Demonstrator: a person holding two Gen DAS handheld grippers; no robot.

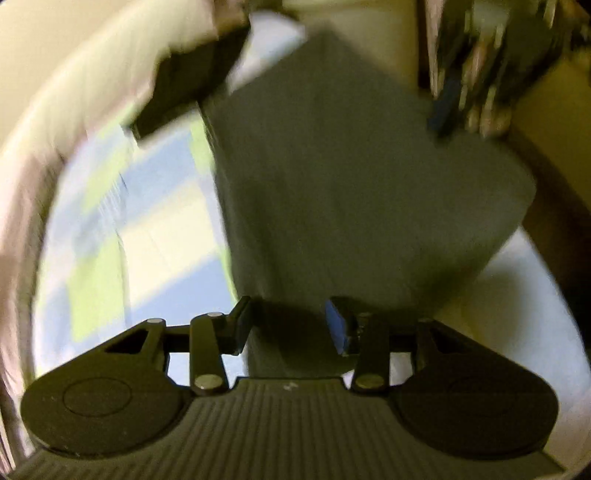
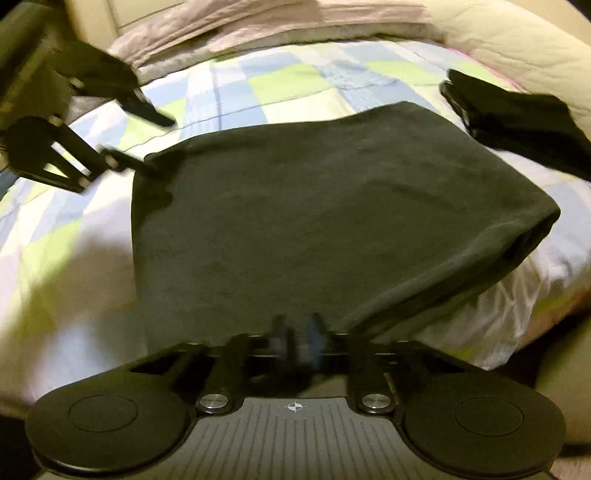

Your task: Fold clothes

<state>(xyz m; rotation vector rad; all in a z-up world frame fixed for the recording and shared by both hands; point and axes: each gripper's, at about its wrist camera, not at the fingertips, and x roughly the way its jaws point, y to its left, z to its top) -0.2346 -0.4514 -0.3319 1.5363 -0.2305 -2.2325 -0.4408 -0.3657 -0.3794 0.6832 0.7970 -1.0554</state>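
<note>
Right now the dark grey folded garment of soft fabric [image 2: 325,206] lies flat on the bed, on a checked bedsheet of pale blue, lime green and white squares [image 2: 280,81]. It looks like a rough rectangle, with a rounded, doubled-over edge on its right side in my right wrist view. Beyond that edge, a second, smaller dark folded cloth [image 2: 517,122] rests on the sheet, apart from the grey one. A cream quilted cover [image 2: 517,33] is bunched along the far side of the bed.

My left claw [image 1: 288,325] stands partly open over the near edge of the garment; grey fabric shows in the gap between its fingers, but the pads are apart from it and grip nothing. In the right wrist view the same claw [image 2: 144,140] sits at the garment's far left corner.

My right claw [image 2: 299,339] is blurred, its two fingers drawn almost together right at the near hem of the garment. Whether any cloth is pinched between them I cannot tell.
</note>
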